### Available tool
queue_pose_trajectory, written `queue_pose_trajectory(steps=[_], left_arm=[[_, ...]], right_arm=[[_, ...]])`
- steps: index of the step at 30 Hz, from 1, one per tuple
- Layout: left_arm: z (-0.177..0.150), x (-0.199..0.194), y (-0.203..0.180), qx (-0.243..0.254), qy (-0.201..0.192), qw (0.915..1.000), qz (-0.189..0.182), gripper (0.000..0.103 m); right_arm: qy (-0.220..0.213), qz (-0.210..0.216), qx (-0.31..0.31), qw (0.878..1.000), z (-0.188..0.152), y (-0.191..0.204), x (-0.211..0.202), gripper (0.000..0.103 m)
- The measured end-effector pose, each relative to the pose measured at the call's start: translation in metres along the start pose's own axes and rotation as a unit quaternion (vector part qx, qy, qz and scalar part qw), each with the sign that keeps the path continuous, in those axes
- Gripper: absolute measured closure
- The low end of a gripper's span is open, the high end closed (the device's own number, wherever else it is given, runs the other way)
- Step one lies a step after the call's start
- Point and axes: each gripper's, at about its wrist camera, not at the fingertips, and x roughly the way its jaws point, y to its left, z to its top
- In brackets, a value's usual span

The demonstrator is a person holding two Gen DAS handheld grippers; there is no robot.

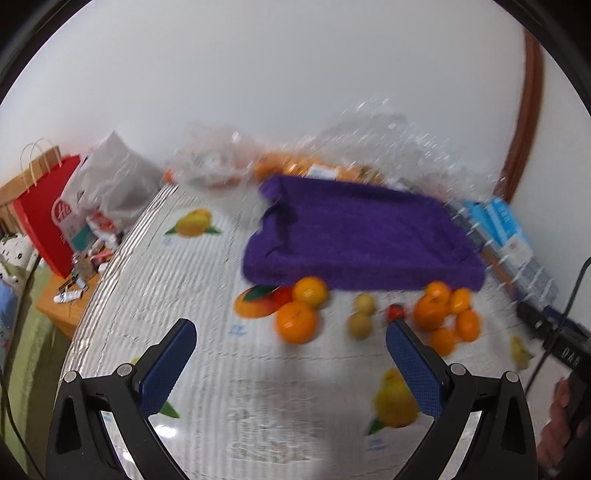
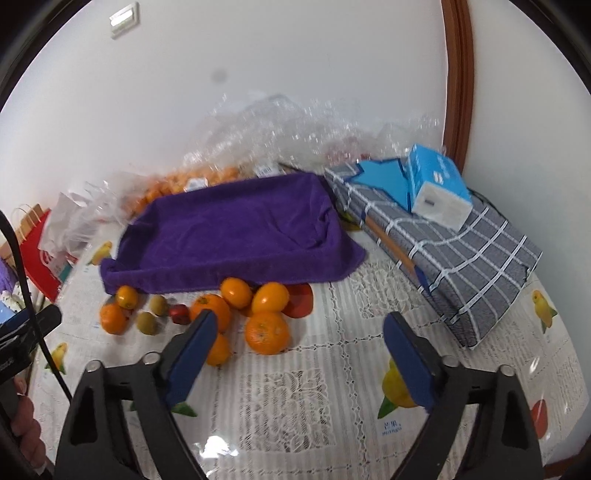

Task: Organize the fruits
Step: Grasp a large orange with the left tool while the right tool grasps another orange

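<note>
Grippers (image 1: pixel 291 334) (image 2: pixel 297 326) agape; two kiwis (image 2: pixel 152 314).

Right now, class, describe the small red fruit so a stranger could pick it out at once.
Find the purple towel-lined tray on the fruit-print tablecloth; loose fruit lies along its near edge. Among it, the small red fruit sits between two brownish-green kiwis and an orange. It is the only small red piece there.

A plain white wall (image 2: pixel 295 55) stood behind the table, carrying a white switch plate (image 2: pixel 125 17). A curved brown wooden door frame (image 2: pixel 460 74) rose at its right. A low light-wood side cabinet (image 1: pixel 64 302) sat left.
</note>
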Motion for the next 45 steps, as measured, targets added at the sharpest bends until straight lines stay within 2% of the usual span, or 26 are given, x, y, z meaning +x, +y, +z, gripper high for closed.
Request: queue_pose_trajectory(steps=[2,5,8,12,16,17,19,22,23,24,26,27,28,40,45], left_arm=[[-0.004,0.010,0.010,-0.010,0.013,0.9999,0.003,0.007],[-0.009,0.023,0.023,-0.023,0.029,0.9993,-0.007,0.008],[-0.013,0.034,0.030,-0.037,0.044,0.9979,-0.028,0.008],[-0.014,0.048,0.028,-0.036,0.052,0.9971,-0.042,0.008],[-0.014,0.063,0.020,-0.022,0.055,0.9971,-0.048,0.009],[-0.014,0.067,0.018,-0.019,0.054,0.9971,-0.050,0.012],[-0.012,0.074,0.014,-0.018,0.053,0.9971,-0.053,0.016],[-0.010,0.084,0.007,-0.002,0.048,0.9979,-0.043,0.021],[-0.010,0.087,0.005,0.004,0.049,0.9980,-0.040,0.027],[-0.011,0.090,0.004,0.007,0.050,0.9978,-0.043,0.038],[-0.013,0.092,0.003,0.006,0.045,0.9973,-0.057,0.050],[-0.012,0.092,0.003,0.007,0.043,0.9971,-0.063,0.061],[-0.011,0.090,0.003,0.007,0.040,0.9959,-0.081,0.065],[-0.011,0.067,0.017,-0.012,0.030,0.9965,-0.077,0.065],[0.000,0.050,0.018,-0.024,0.013,0.9954,-0.092,0.065]], right_arm=[[0.007,-0.003,0.004,1.000,-0.001,-0.001,0.015,0.022],[0.018,0.004,0.004,1.000,-0.002,-0.001,0.033,0.027],[0.040,0.021,0.000,0.999,-0.004,0.003,0.051,0.037],[0.056,0.052,-0.008,0.997,-0.010,0.012,0.066,0.037],[0.069,0.045,-0.031,0.996,-0.017,0.023,0.079,0.038],[0.071,0.045,-0.033,0.996,-0.018,0.024,0.080,0.038],[0.074,0.042,-0.036,0.996,-0.021,0.026,0.085,0.042],[0.067,0.032,-0.042,0.996,-0.025,0.028,0.086,0.053],[0.063,0.028,-0.047,0.996,-0.026,0.028,0.088,0.054],[0.059,0.027,-0.054,0.996,-0.027,0.029,0.087,0.056],[0.054,0.026,-0.062,0.996,-0.030,0.031,0.086,0.061],[0.052,0.025,-0.066,0.996,-0.030,0.032,0.085,0.061],[0.051,0.026,-0.068,0.996,-0.030,0.032,0.085,0.061],[0.021,0.024,-0.063,0.998,-0.028,0.025,0.060,0.061],[0.008,0.031,-0.057,0.998,-0.017,0.021,0.044,0.061]])
